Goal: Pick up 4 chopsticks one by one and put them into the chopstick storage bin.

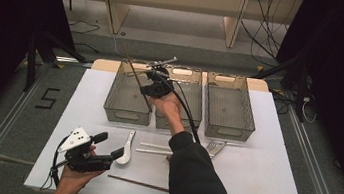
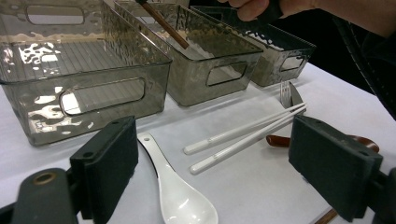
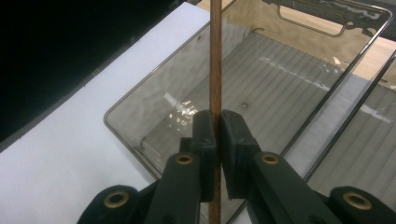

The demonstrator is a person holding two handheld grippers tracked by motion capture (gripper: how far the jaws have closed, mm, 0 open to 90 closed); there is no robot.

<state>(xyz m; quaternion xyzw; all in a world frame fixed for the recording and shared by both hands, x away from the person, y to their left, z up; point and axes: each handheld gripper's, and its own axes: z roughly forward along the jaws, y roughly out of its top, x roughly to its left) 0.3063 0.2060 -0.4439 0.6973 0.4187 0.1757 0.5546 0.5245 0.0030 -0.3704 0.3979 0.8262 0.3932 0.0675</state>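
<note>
My right gripper is clamped on a brown wooden chopstick, its jaws pinched narrow around the stick in the right gripper view. I hold it above the left bin, the far-left of three smoky clear bins in a row at the far side of the white table. The chopstick's long axis runs steeply tilted: its lower tip points down into the left bin, its upper end leans away to the far left. As I judge it, the bin floor lies straight below the tip, so the coming move is to lower and let go.

My left gripper rests near the front left, jaws wide and holding nothing, next to a white spoon. A second brown chopstick lies flat near the front edge, running left to right, nearer my left hand.
</note>
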